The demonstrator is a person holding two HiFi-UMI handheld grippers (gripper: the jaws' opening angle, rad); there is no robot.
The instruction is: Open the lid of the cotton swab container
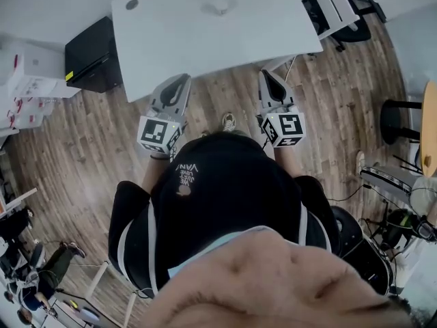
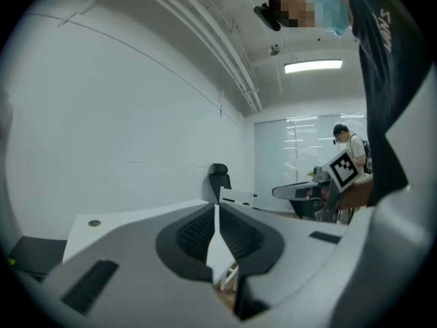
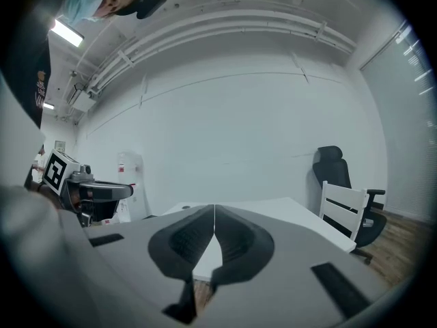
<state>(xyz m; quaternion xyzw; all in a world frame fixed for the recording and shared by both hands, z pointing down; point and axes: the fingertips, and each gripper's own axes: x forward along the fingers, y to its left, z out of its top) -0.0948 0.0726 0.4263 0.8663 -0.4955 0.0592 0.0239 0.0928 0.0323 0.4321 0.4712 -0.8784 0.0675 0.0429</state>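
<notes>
A small pale, see-through container (image 1: 220, 7) stands near the far side of the white table (image 1: 205, 39); it is too small to tell how its lid sits. My left gripper (image 1: 181, 80) is held over the floor just short of the table's near edge, jaws shut and empty. My right gripper (image 1: 267, 74) hangs level with it to the right, also shut with nothing in it. In the left gripper view the left gripper (image 2: 217, 208) has its jaws pressed together, pointing across the table top. In the right gripper view the right gripper (image 3: 214, 210) looks the same.
A black cabinet (image 1: 92, 57) sits by the table's left end, with white boxes (image 1: 27, 74) beyond it. A white chair (image 1: 328, 5) stands at the table's right corner, and a round wooden table (image 1: 429, 125) at the far right. Wooden floor lies below. Another person (image 2: 348, 145) stands in the background.
</notes>
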